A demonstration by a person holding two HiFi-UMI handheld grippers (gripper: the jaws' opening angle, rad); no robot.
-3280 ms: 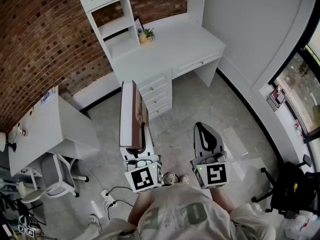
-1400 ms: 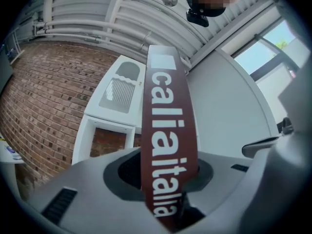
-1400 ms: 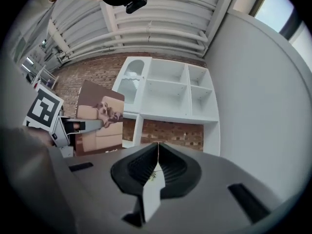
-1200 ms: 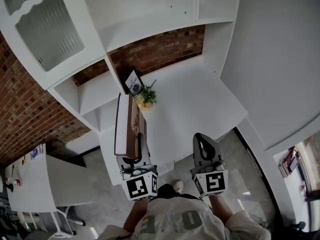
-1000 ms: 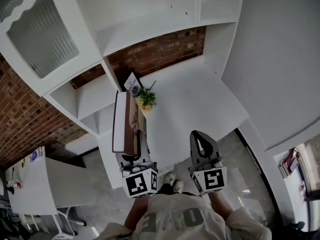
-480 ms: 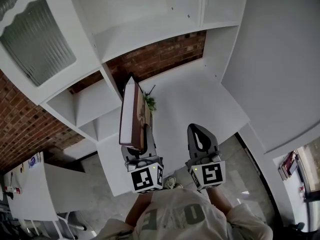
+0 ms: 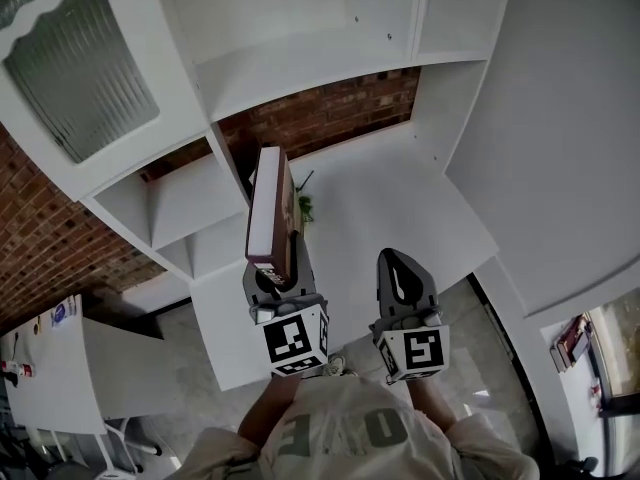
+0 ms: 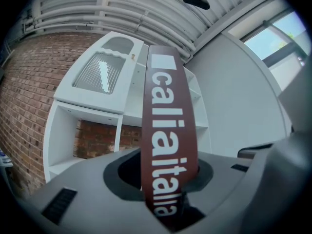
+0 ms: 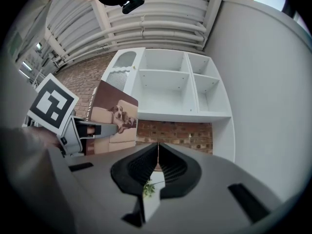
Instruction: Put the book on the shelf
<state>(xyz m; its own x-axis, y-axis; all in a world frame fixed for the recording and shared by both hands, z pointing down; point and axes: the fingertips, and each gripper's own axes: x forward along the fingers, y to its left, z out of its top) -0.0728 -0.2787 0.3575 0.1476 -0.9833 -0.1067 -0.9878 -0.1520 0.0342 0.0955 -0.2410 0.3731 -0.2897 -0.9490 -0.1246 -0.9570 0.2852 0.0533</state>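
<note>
Because it should slide in upright and spine-out, my left gripper [image 7: 277, 271] pinches the brown book [image 7: 272, 208] on edge before the white shelf unit [image 7: 300, 63], my right gripper [image 7: 400, 263] pressed together, empty.

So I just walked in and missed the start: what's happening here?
A person stands at a white desk, holding a brown book upright in the left gripper, raised toward the shelf unit above. The right gripper is shut and empty beside it. The book is not on a shelf yet; the upper open compartments look empty.
</note>
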